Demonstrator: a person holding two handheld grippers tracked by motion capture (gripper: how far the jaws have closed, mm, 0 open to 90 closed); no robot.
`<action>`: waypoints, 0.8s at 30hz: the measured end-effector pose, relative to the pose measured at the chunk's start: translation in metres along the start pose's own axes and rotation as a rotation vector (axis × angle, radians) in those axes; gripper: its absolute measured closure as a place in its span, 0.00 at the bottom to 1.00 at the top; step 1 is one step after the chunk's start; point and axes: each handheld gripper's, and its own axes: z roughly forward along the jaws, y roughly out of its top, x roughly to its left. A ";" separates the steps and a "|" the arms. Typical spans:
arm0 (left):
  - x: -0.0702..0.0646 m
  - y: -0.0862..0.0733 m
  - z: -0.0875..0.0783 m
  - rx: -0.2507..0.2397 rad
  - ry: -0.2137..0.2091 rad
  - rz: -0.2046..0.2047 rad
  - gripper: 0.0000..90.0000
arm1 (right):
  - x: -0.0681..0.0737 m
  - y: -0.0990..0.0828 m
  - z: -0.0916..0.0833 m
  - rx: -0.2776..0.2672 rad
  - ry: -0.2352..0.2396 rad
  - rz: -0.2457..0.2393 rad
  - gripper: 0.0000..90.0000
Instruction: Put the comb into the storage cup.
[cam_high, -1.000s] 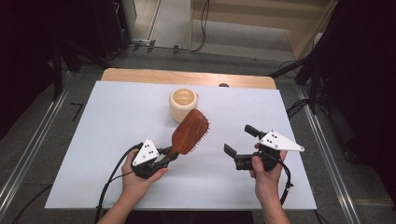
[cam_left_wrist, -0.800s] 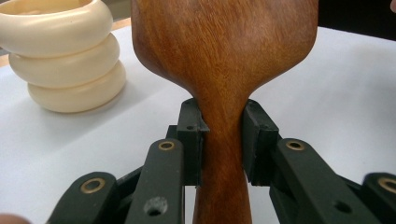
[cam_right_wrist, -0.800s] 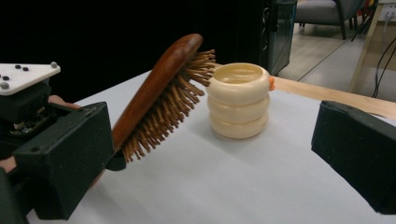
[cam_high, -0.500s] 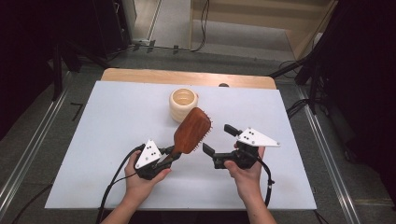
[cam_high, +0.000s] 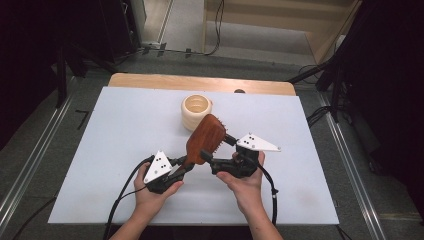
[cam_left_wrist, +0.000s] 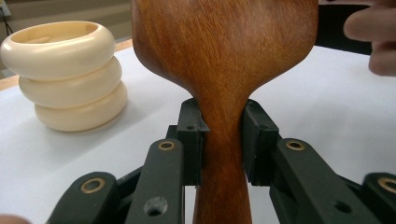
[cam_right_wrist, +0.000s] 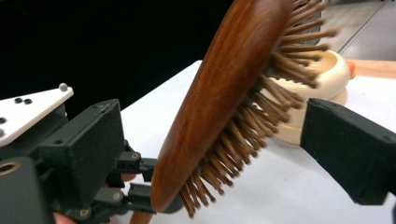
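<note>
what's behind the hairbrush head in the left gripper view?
A cream ribbed holder stands behind and left of the hairbrush, with white table around it. Whatever lies directly behind the wooden head is covered.

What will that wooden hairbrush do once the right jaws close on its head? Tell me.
The hairbrush looks rigid, solid wood, so it probably won't flex. Its polished back may slip against a jaw, while the bristles likely give slightly. Held at its neck by the left gripper, it should stay steady.
</note>
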 end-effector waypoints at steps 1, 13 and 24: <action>-0.001 0.000 0.000 0.000 0.001 0.004 0.80 | 0.002 0.000 0.004 0.003 0.003 0.011 0.10; -0.005 0.000 0.000 -0.020 -0.007 0.009 0.80 | 0.004 -0.003 0.017 0.014 -0.008 0.125 0.19; -0.010 -0.001 0.002 -0.022 -0.010 0.022 0.80 | 0.003 -0.003 0.026 0.026 -0.037 0.203 0.45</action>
